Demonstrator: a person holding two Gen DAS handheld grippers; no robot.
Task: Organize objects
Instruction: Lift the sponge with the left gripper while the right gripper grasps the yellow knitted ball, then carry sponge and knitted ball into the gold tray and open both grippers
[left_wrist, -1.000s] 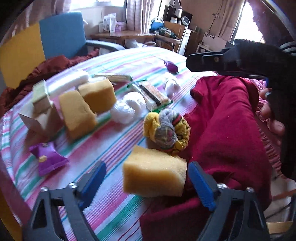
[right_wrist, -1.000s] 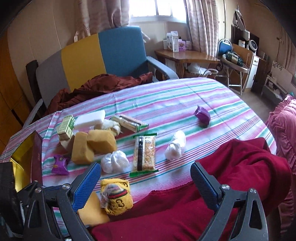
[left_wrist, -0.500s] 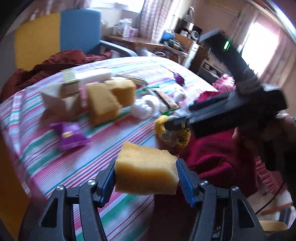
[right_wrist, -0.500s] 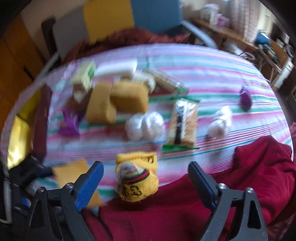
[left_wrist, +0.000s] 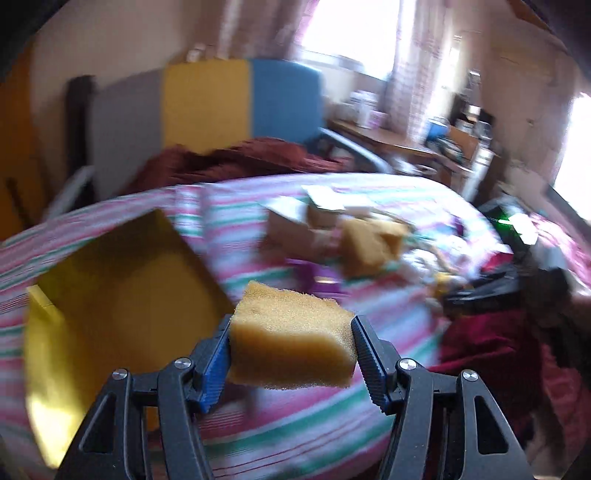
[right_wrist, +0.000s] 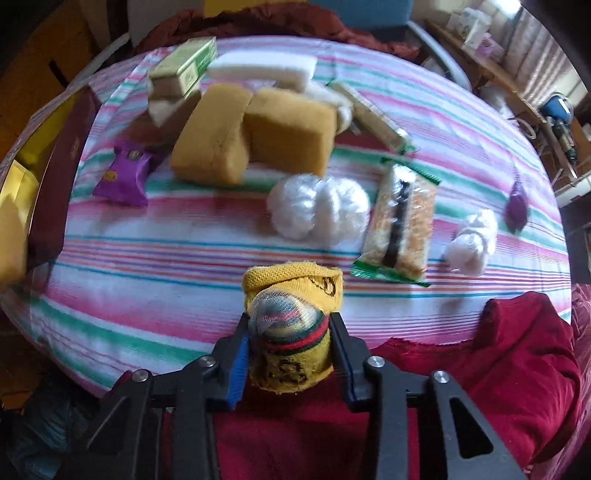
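Where it lay before, sponge now lifted in left claw, right claw closing on sock ball.

Right wrist view: sock ball at 6 o'clock on table; sponges 12; snack bar 2; box 9.

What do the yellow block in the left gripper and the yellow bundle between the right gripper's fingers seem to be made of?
Yellow block: probably foam sponge; its matte surface is porous, with rough crumbly edges. Yellow bundle: knitted fabric, likely rolled socks; ribbed cuff, woven stripes and fine mesh-like weave show. The right gripper is closing around it.
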